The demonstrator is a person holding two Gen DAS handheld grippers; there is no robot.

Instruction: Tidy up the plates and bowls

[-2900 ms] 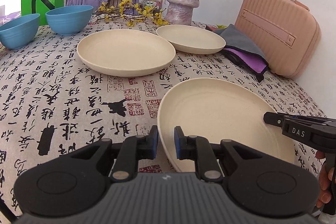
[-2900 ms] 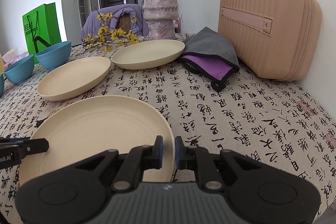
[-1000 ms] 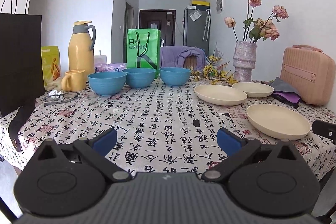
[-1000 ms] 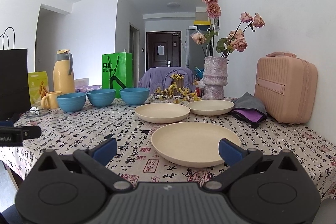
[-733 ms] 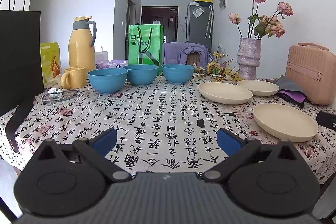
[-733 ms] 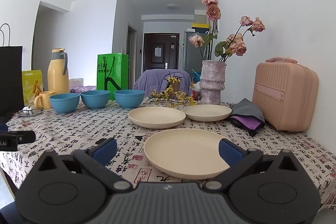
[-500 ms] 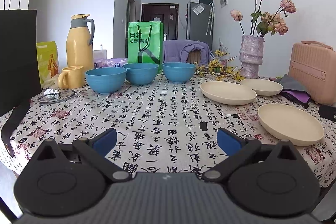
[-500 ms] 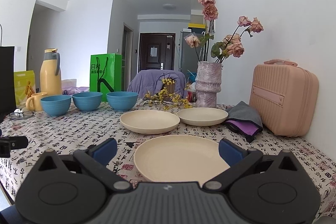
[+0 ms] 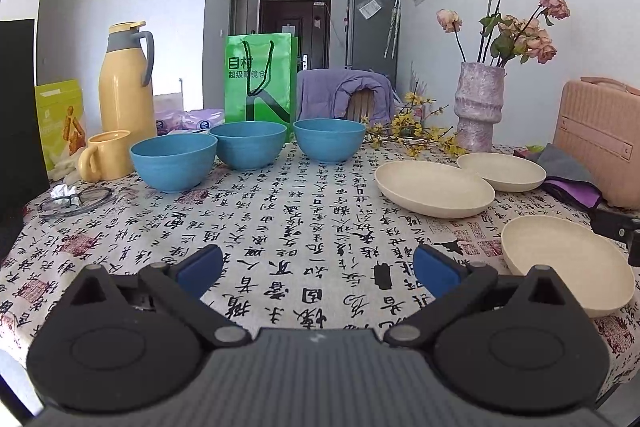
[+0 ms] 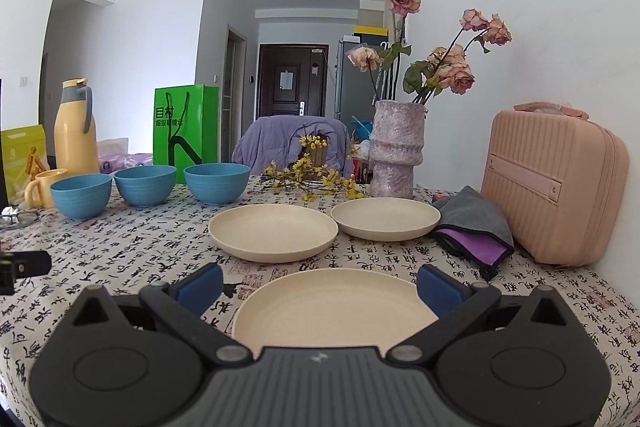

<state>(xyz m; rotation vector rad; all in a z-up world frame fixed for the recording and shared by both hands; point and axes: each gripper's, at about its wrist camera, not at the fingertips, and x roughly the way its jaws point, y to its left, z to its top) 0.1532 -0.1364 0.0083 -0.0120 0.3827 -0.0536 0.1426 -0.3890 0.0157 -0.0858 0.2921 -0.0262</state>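
Observation:
Three cream plates lie apart on the patterned tablecloth: a near plate (image 10: 332, 307) (image 9: 560, 259), a middle plate (image 10: 274, 231) (image 9: 434, 187) and a far plate (image 10: 386, 218) (image 9: 502, 171). Three blue bowls stand in a row behind them: left bowl (image 9: 173, 163) (image 10: 81, 195), centre bowl (image 9: 248, 145) (image 10: 145, 185) and right bowl (image 9: 329, 139) (image 10: 217, 182). My left gripper (image 9: 316, 269) is open over bare cloth near the table's front edge. My right gripper (image 10: 320, 285) is open, low, just before the near plate. Neither holds anything.
A yellow jug (image 9: 126, 83), yellow mug (image 9: 105, 155) and glasses (image 9: 76, 199) sit at the left. A green bag (image 9: 260, 83), vase of roses (image 10: 394, 149), grey-purple cloth (image 10: 474, 227) and pink case (image 10: 556, 187) line the back and right. The wall is close on the right.
Both grippers, shut close by the near plate 2.9 s ago, have opened and pulled back. Over the last second both have crept forward towards the table.

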